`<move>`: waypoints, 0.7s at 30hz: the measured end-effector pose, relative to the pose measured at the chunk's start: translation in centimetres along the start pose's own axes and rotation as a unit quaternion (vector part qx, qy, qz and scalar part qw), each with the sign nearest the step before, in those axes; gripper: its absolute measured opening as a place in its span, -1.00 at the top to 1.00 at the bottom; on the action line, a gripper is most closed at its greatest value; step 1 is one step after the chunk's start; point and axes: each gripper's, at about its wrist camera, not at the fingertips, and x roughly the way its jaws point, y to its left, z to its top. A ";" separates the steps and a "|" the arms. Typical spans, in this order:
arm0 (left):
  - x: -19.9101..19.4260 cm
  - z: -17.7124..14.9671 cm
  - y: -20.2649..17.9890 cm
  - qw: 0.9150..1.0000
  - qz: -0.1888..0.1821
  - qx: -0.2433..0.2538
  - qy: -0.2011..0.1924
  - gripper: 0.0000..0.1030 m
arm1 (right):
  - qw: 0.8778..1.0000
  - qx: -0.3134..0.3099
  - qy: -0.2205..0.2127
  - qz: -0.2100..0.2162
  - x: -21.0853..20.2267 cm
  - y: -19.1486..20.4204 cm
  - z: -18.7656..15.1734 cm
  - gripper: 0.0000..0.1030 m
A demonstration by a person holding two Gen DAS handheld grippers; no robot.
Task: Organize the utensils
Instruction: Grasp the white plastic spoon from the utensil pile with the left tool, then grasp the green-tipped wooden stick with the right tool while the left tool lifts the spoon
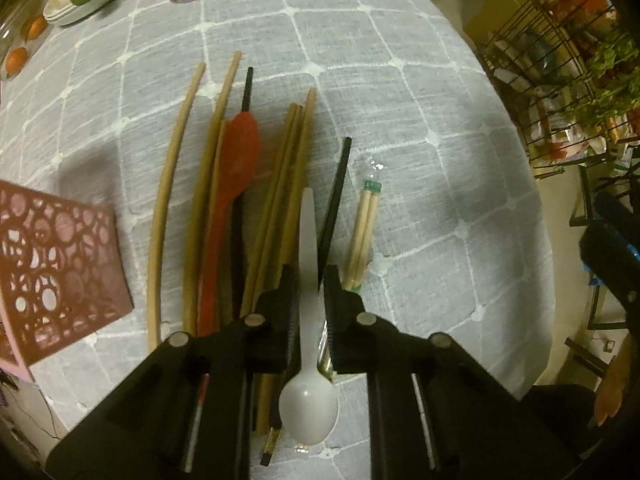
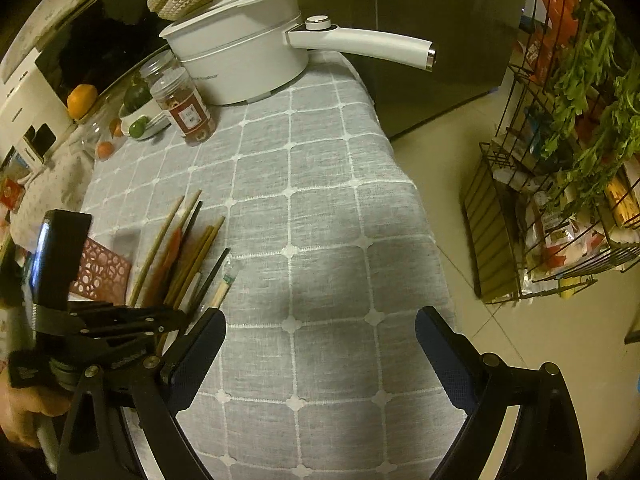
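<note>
**Asker:** Utensils first, please. Where are they?

**Describer:** On a grey checked cloth over the bench (image 1: 360, 80) lies a loose row. A white plastic spoon (image 1: 308, 344) sits at six o'clock in the left wrist view, bowl nearest the camera. At its ten o'clock lie a red spoon (image 1: 236, 160) and several wooden chopsticks (image 1: 288, 168). A black chopstick (image 1: 335, 204) touches the white spoon's handle, and a wrapped chopstick pair (image 1: 364, 236) lies just beside, at one o'clock.

**Asker:** And the left gripper?

**Describer:** The left gripper (image 1: 308, 280) has its fingers clenched on the white spoon's handle.

**Asker:** The holder?

**Describer:** A pink cut-out holder (image 1: 60, 272) stands at nine o'clock, apart from the row.

**Asker:** The right gripper?

**Describer:** The right gripper (image 2: 320, 324) hangs over bare cloth, fingers spread wide, grasping nothing. A white pot (image 2: 240, 60) sits at twelve o'clock.
</note>
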 end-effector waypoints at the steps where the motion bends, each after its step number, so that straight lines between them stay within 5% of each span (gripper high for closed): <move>1: 0.5 0.4 -0.4 1.000 0.003 0.000 0.001 0.79 | 1.000 0.000 0.000 0.000 0.0 0.0 0.0 -0.88; 7: -0.1 0.2 -0.8 1.000 0.009 0.009 -0.017 0.79 | 1.000 -0.001 0.004 -0.002 0.5 0.2 0.0 -0.88; 18: -8.3 -4.8 2.9 0.989 -0.038 0.022 -0.139 0.79 | 0.999 -0.008 0.033 0.025 3.2 3.5 -0.2 -0.87; 21: -10.1 -6.5 4.1 0.983 -0.049 0.017 -0.174 0.79 | 0.998 -0.009 0.055 0.042 4.6 4.9 -0.7 -0.68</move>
